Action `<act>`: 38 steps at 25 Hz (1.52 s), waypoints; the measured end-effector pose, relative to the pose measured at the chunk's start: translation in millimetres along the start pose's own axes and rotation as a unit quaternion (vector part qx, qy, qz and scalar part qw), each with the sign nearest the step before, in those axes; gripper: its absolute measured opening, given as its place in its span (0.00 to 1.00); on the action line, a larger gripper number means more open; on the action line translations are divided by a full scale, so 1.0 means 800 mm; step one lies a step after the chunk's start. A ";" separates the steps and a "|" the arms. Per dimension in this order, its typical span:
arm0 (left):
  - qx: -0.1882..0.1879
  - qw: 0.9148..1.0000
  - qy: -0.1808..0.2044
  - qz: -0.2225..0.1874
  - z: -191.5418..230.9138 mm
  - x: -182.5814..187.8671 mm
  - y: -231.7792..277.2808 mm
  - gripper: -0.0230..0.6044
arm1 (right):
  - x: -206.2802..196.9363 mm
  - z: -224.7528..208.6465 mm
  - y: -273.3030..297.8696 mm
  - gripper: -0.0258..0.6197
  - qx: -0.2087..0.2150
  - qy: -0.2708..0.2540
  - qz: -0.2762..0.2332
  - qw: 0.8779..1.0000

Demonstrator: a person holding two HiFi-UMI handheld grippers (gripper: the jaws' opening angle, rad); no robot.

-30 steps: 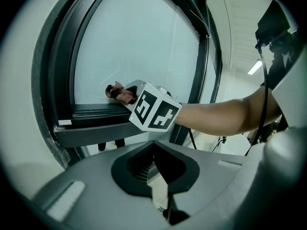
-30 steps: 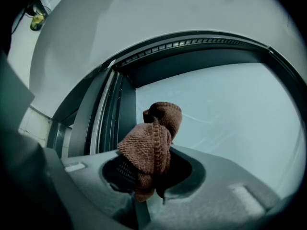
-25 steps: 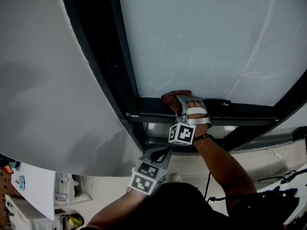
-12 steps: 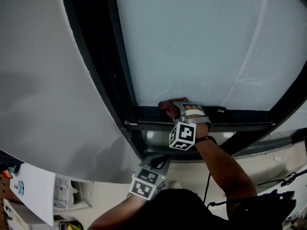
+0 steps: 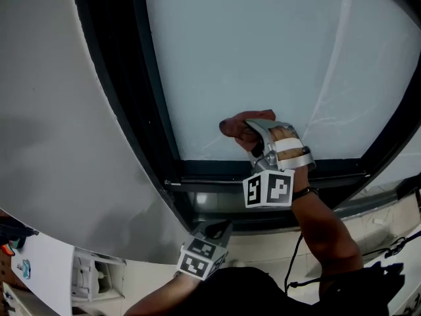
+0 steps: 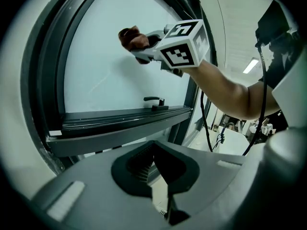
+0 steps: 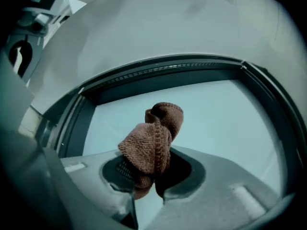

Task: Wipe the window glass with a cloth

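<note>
A bunched brown cloth [image 5: 238,125] [image 7: 153,140] [image 6: 133,37] rests against the lower part of the frosted window glass [image 5: 263,58] [image 7: 211,123] [image 6: 105,75]. My right gripper [image 5: 248,131] [image 7: 146,188] is shut on the cloth, just above the bottom frame bar. My left gripper [image 5: 214,232] [image 6: 160,195] hangs low beneath the window sill, jaws shut with nothing between them, pointing up toward the window.
A dark window frame [image 5: 131,104] runs around the glass, with a bottom bar [image 5: 263,170] and a handle [image 6: 153,101] on it. Grey wall [image 5: 59,124] lies to the left. Black cables [image 6: 261,71] hang at the right. A white shelf with small items [image 5: 39,278] sits lower left.
My right gripper with the cloth has risen from the bottom frame bar onto the glass and shifted slightly right. The left gripper has stayed low near the sill.
</note>
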State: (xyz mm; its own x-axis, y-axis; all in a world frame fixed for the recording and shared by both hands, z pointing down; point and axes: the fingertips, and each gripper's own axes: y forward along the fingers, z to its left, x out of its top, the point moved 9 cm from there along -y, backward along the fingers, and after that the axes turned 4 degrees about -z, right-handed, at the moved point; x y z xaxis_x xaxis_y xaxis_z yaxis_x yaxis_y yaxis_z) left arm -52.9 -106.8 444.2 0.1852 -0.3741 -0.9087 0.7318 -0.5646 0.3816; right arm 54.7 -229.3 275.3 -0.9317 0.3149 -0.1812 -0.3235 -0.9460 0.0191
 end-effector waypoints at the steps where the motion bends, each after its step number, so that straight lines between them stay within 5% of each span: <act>1: -0.001 1.000 0.001 -0.001 -0.001 0.002 0.001 0.06 | -0.003 -0.017 -0.001 0.17 -0.017 -0.005 0.002 1.000; 9: -0.003 1.000 -0.001 -0.005 -0.009 0.011 0.011 0.06 | -0.024 -0.141 0.002 0.17 -0.136 -0.042 0.021 0.990; 16: 0.006 1.000 -0.005 -0.016 -0.010 0.015 0.018 0.07 | -0.027 -0.199 0.005 0.17 -0.181 -0.051 0.025 0.982; 38: 0.007 1.000 -0.008 -0.008 -0.017 0.011 0.026 0.06 | -0.046 -0.125 0.025 0.17 -0.189 -0.048 0.038 0.980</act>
State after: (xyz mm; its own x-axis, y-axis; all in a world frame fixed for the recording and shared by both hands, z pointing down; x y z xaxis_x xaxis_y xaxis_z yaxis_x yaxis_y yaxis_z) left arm -27.2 -111.3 441.9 0.1624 -0.3767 -0.9120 0.7250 -0.5814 0.3693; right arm 98.7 -267.7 183.8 -0.9678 0.2306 -0.1006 -0.1845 -0.9225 -0.3391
